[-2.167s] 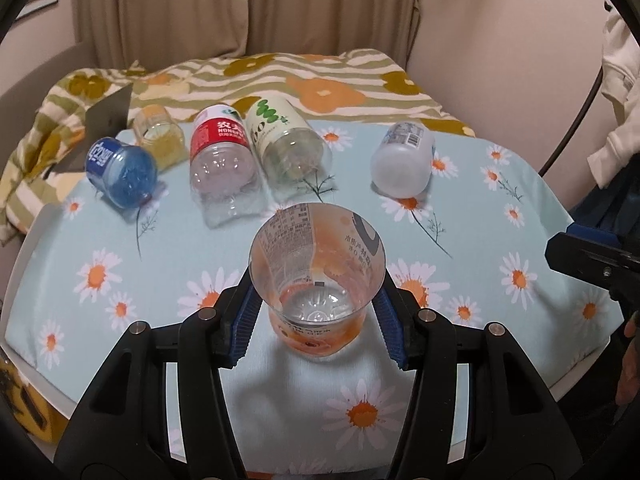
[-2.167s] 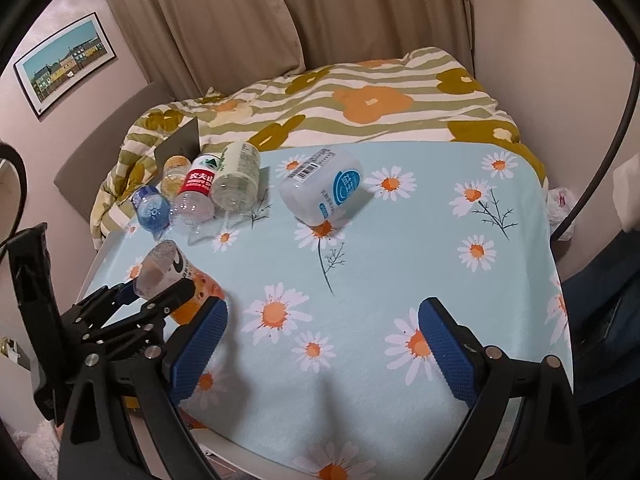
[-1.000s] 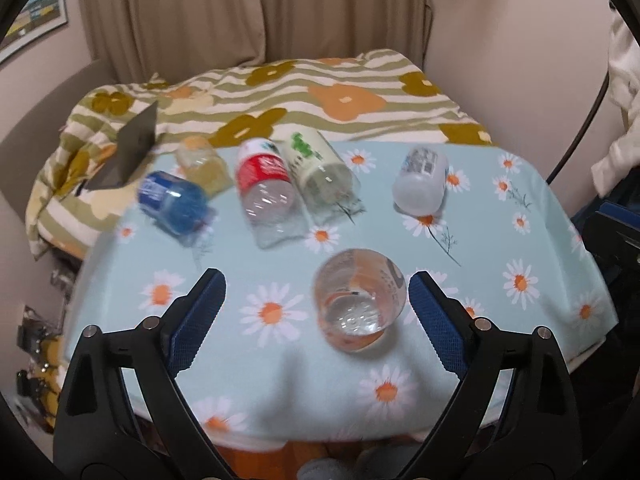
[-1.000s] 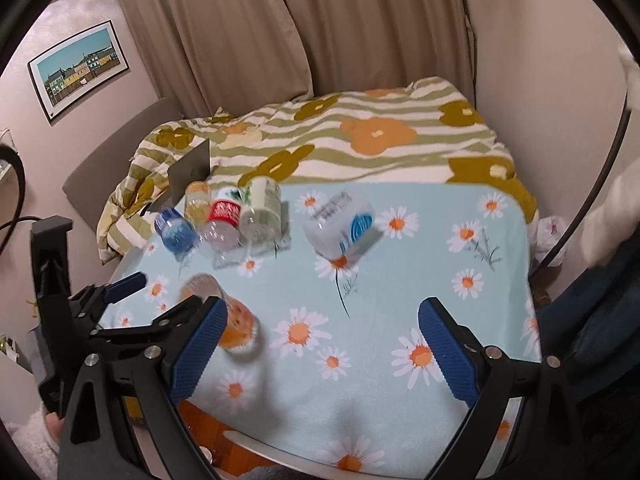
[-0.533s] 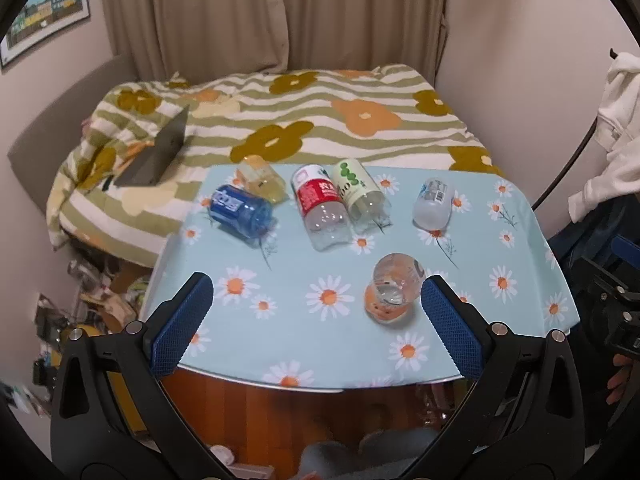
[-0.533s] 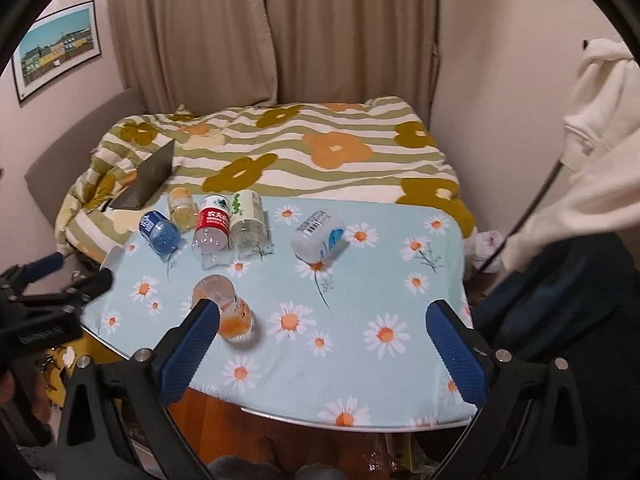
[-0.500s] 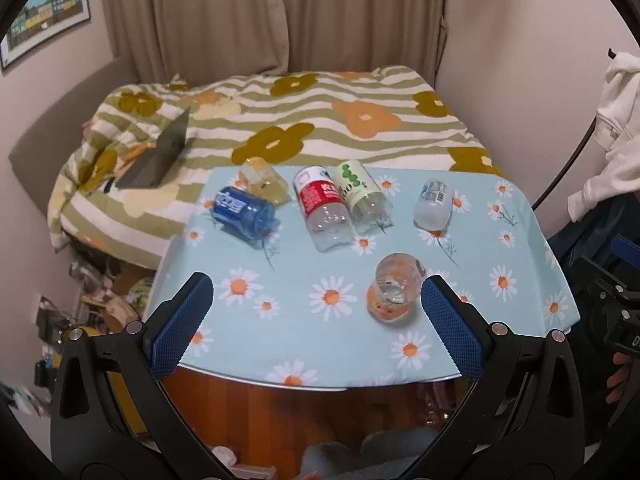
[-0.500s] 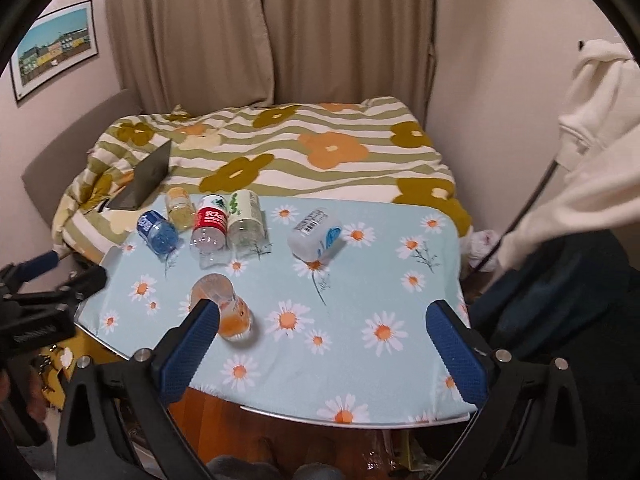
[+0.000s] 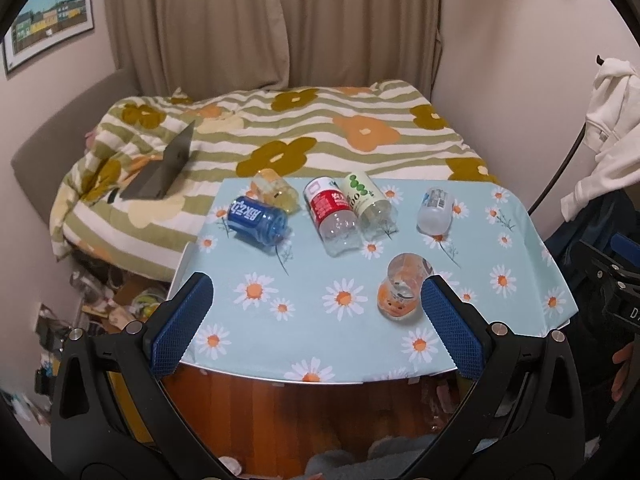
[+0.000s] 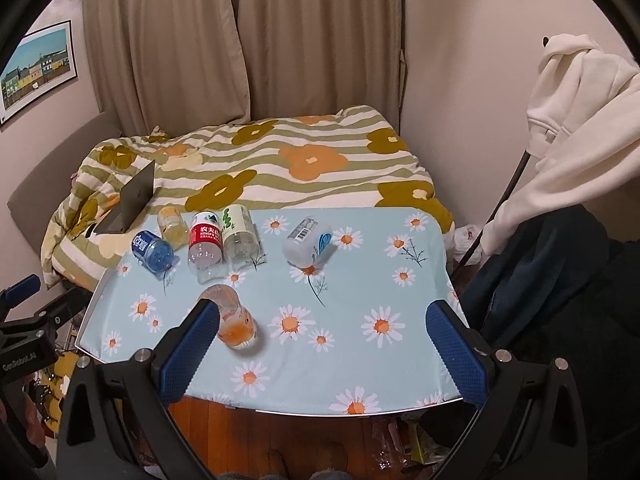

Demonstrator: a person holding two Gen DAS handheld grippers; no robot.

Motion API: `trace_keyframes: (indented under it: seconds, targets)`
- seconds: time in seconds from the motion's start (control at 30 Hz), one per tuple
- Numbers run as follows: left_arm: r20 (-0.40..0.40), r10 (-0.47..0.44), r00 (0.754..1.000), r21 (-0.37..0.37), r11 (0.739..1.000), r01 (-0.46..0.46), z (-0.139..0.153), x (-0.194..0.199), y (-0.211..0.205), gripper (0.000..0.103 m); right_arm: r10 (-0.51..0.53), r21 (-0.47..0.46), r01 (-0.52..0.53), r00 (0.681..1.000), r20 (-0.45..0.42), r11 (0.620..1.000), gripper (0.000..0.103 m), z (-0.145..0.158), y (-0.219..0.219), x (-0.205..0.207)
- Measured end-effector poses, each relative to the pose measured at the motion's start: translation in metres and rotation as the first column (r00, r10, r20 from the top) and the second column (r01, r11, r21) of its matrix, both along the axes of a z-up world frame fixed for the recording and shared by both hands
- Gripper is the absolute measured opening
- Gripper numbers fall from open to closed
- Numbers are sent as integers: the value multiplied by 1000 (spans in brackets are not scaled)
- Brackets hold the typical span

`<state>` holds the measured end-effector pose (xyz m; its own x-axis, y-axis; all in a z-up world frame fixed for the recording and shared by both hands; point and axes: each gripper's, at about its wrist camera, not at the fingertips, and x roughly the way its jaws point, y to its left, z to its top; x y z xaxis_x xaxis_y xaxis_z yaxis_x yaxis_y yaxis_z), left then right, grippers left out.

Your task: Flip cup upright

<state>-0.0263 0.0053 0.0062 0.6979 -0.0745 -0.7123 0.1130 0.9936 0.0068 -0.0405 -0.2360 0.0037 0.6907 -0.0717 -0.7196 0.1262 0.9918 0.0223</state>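
Observation:
A clear plastic cup with an orange label (image 9: 402,290) stands upright, mouth up, on the daisy-print table (image 9: 304,292); it also shows in the right wrist view (image 10: 232,318). My left gripper (image 9: 316,324) is open and empty, held back above the table's near edge. My right gripper (image 10: 322,346) is open and empty, also back from the table. Neither gripper touches the cup.
Several bottle-cut cups lie on their sides along the far edge: blue (image 9: 258,220), yellow (image 9: 276,190), red (image 9: 332,214), green (image 9: 366,204) and white (image 9: 435,210). A bed with a laptop (image 9: 164,170) lies behind. A white garment (image 10: 572,92) hangs at right.
My left gripper let go of the cup, opened wide and pulled back and up. The cup stays upright on the table. My right gripper also drew back from the table.

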Motion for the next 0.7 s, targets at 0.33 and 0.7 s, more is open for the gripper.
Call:
trace_keyframes:
  seconds: [0.33,0.7]
  targets:
    - [15,-14,1000,-2,1000,14,2,1,0,103,-13,-4,14,1000,16,1000,103,3,3,-2]
    - [19,-18,1000,-5,1000,18,2,2,-1,103,-17,-13,17,1000,22,1000,103,5,3,0]
